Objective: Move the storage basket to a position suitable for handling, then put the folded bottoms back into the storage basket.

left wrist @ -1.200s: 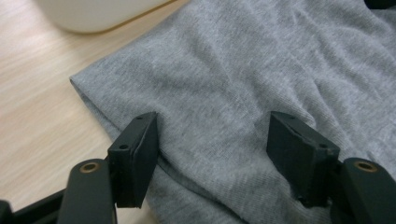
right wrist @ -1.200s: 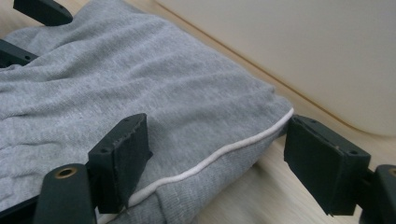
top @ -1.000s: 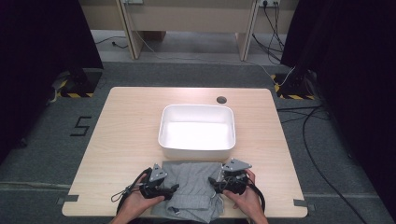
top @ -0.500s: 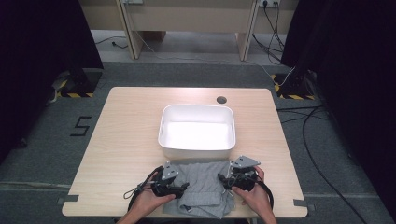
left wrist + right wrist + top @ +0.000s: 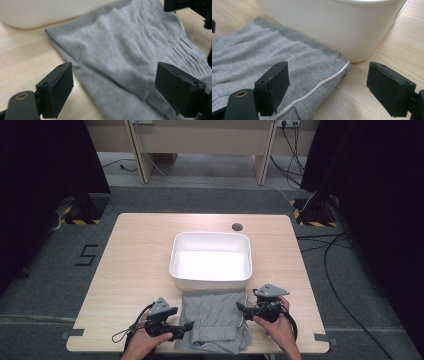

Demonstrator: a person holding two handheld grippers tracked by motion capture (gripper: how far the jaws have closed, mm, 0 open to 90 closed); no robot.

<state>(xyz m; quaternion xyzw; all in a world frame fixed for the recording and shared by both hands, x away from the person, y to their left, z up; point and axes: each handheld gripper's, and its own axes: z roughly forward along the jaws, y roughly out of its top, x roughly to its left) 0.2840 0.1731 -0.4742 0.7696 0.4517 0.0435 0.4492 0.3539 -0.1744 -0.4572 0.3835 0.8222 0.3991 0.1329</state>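
A folded grey garment (image 5: 215,320) lies flat on the table just in front of a white tub (image 5: 211,260). My left gripper (image 5: 186,326) points at its left edge, and in the left gripper view the left gripper (image 5: 117,91) stands open with the grey garment (image 5: 120,52) spread beyond the jaws. My right gripper (image 5: 241,308) is at the garment's right edge. In the right gripper view the right gripper (image 5: 330,87) is open over the garment's corner (image 5: 287,72), where a white seam line runs, close to the white tub (image 5: 332,25).
The wooden table (image 5: 140,250) has a dark cable hole (image 5: 237,226) behind the tub. Both hands sit near the table's front edge. The other gripper (image 5: 190,7) shows at the top right of the left gripper view. Cables trail on the grey floor to the right.
The garment lies smoother and flatter than a second ago. Both grippers have drawn back to its left and right edges, the left one closer to the table's front.
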